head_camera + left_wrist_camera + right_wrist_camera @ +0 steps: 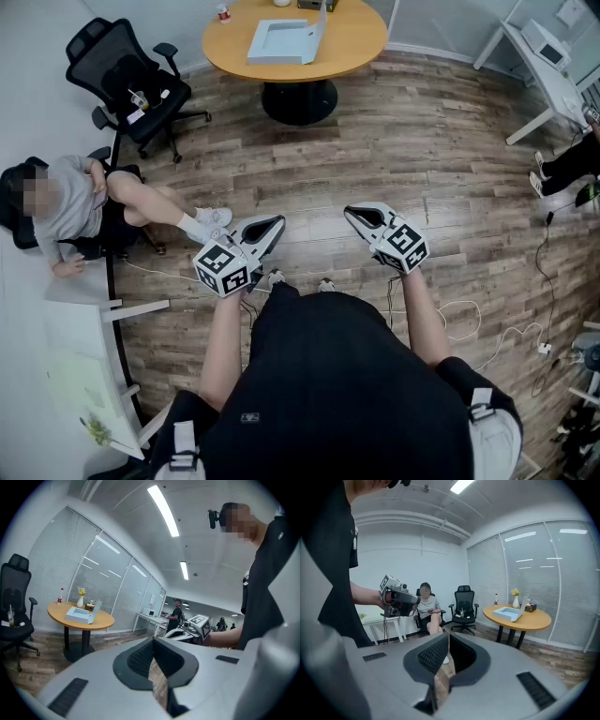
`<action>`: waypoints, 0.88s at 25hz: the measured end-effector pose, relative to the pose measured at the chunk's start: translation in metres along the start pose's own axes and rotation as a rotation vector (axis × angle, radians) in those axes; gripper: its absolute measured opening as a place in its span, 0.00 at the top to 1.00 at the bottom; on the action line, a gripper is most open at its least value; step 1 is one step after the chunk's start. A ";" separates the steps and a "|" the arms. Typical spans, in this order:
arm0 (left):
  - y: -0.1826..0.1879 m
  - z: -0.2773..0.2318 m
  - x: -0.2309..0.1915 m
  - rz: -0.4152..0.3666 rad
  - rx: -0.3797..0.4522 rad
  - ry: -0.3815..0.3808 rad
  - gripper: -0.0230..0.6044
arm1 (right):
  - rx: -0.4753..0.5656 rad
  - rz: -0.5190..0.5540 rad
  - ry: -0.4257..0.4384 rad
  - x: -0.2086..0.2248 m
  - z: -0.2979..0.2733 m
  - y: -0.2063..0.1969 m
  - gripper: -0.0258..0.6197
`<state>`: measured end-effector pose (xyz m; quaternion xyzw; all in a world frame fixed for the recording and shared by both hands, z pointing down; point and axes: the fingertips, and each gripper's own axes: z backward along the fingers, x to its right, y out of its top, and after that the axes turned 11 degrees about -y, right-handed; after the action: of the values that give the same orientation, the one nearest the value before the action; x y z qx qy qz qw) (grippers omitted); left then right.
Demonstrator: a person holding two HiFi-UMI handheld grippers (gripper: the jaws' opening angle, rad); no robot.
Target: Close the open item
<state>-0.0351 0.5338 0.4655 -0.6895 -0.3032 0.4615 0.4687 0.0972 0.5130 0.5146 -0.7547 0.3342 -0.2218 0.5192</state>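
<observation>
Head view: my left gripper [265, 230] and right gripper [364, 217] hang side by side, both clenched and empty. Open wood floor [422, 141] lies between them and the round table [361, 37]. The open box [279, 40] sits on that table, lid raised at its right edge. Left gripper view: jaws together; the table stands at left, with an office chair [16, 616] left of it. Right gripper view: jaws together; the table stands at right, with a seated person [426, 609] well left of it.
</observation>
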 end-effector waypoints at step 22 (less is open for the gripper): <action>0.004 -0.018 -0.007 0.019 0.020 0.044 0.95 | -0.028 0.064 0.022 0.020 -0.001 -0.019 0.95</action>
<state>-0.0218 0.5199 0.4670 -0.6976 -0.2816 0.4538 0.4776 0.1153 0.5023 0.5328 -0.7484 0.3669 -0.2087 0.5116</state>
